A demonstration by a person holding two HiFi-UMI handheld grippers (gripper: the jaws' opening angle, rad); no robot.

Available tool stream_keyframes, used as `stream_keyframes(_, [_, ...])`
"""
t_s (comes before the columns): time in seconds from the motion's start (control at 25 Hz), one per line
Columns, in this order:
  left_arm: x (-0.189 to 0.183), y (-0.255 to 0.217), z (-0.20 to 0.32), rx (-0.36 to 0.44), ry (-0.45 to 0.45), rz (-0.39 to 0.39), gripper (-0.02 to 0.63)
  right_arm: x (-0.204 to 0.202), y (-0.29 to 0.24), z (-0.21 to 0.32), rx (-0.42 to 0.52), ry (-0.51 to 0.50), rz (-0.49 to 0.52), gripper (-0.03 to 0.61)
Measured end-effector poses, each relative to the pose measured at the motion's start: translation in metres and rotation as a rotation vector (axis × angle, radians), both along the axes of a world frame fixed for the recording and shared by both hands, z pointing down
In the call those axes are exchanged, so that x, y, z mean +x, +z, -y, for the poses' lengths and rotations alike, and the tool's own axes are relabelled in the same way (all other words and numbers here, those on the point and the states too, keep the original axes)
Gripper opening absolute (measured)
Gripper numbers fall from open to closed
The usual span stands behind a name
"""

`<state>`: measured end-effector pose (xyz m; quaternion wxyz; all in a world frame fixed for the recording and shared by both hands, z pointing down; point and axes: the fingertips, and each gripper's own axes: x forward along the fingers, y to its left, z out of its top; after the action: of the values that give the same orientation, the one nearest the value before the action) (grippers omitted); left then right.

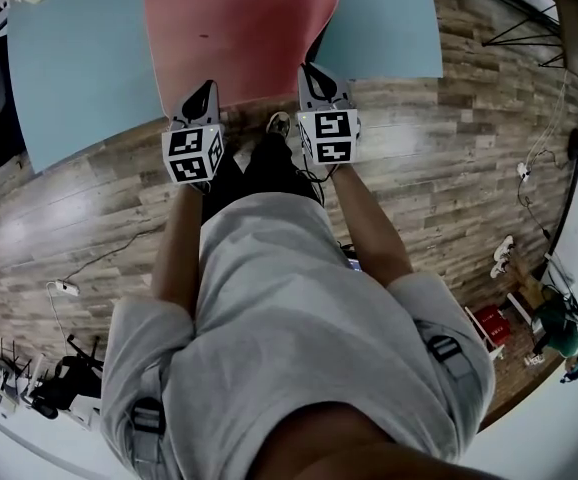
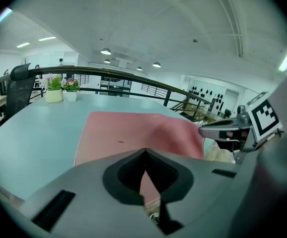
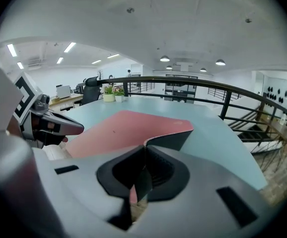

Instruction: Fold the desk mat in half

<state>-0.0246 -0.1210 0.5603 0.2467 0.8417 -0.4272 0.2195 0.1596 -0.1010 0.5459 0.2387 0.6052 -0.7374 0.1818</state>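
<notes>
Two clamped on near edge of desk mat (image 1: pixel 239 28) — left tool (image 1: pixel 203 90), right tool (image 1: pixel 315 71).

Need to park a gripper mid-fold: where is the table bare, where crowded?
Bare: the light blue tabletop left and right of the pink rectangular desk mat. Crowded: the near edge, where the left gripper and right gripper clamp the mat's corners, and the far left corner with two small potted plants.

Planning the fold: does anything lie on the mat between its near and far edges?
Nothing visible does. The mat is bare apart from a dark speck, and the flower pots stand off it at the far corner of the table.
</notes>
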Motion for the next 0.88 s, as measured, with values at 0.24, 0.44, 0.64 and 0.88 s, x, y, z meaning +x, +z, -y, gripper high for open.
stream_keyframes(0.24, [-0.022, -0.001, 0.004, 0.000, -0.033, -0.010, 0.011, -0.022, -0.004, 0.009, 0.004, -0.037, -0.019, 0.020])
stream_keyframes(0.44, [-0.040, -0.001, 0.004, 0.000, -0.059, -0.013, 0.011, -0.038, -0.006, 0.015, 0.006, -0.060, -0.028, 0.020])
stream_keyframes(0.64, [-0.056, 0.000, 0.006, -0.001, -0.079, -0.014, 0.011, -0.051, -0.008, 0.021, 0.009, -0.079, -0.036, 0.020])
stream_keyframes(0.88, [-0.069, 0.001, 0.006, -0.006, -0.100, -0.018, 0.011, -0.067, -0.010, 0.025, 0.009, -0.110, -0.045, 0.020])
